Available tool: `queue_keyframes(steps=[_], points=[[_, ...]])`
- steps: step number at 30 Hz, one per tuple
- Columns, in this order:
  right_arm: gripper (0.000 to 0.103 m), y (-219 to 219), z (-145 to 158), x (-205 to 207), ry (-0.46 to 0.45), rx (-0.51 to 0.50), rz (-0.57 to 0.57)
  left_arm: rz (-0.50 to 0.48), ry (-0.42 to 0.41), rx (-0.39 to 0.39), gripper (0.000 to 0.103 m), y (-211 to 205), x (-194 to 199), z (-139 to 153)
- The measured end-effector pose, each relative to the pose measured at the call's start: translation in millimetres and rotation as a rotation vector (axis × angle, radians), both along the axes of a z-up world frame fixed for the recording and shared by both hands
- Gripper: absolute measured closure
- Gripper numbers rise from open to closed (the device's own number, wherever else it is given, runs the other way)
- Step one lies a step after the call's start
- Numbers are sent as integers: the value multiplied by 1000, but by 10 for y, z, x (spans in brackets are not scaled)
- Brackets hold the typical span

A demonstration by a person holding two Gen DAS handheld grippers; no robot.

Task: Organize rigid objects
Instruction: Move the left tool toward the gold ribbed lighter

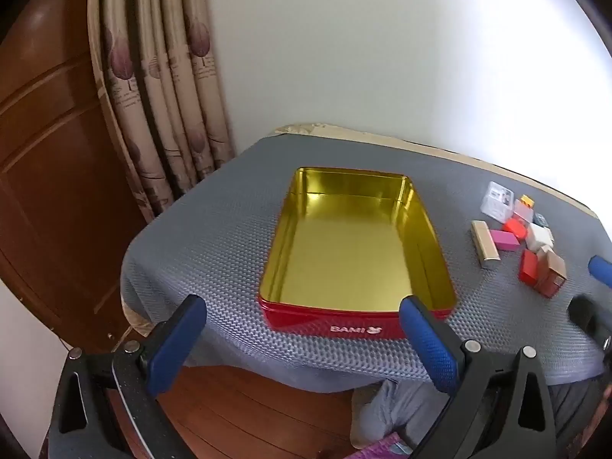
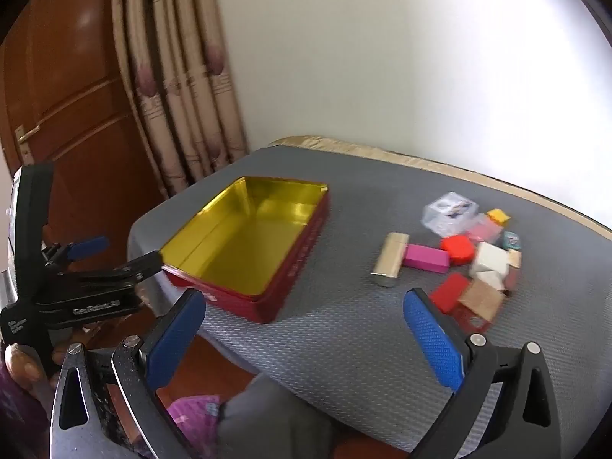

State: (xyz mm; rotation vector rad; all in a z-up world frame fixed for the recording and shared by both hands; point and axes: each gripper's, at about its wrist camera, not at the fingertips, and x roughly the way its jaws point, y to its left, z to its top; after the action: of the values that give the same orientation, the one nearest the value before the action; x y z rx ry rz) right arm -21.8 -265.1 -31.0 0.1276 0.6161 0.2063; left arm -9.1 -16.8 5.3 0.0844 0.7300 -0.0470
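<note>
An open tin, red outside and gold inside, lies empty on the grey mat. My left gripper hangs open just short of the tin's near wall, with nothing between its blue pads. To the tin's right lies a cluster of small boxes: a gold bar-shaped box, a pink box, a red octagonal piece, a clear plastic case, a white box and a red box. My right gripper is open above the mat's near edge, between the tin and the cluster.
The grey textured mat covers a small table against a white wall. A patterned curtain and a wooden door stand to the left. A hand holds the left gripper. Grey cloth and wooden floor lie below.
</note>
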Motion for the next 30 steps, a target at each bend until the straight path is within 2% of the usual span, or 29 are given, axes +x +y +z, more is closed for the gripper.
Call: queue_keyframes(steps=[4,7,10,16,19,25,30], points=[[0,-330,8,-110,3,-1,-95,-55,42,-18,0,-93,-22,6],[0,-724,-67,-164,25,21,-187,-91,53,8,0,-217,-45,-25],[0,-1038,-179,-176,75,34,-262,-117,66,33,0,-397,-64,-48],[0,-1546,-388,-203,179,84,-389,-174,85,18,0,-670,-104,-49],[0,-1674,-440,-245,172,113,-423,-203,96,3,0,-822,-67,-17],[0,-1825,-513,-307,164,118,-465,-272,103,21,0,-1189,51,27],[0,-1986,-647,-294,208,151,-485,-315,135,39,0,-1466,233,-57]])
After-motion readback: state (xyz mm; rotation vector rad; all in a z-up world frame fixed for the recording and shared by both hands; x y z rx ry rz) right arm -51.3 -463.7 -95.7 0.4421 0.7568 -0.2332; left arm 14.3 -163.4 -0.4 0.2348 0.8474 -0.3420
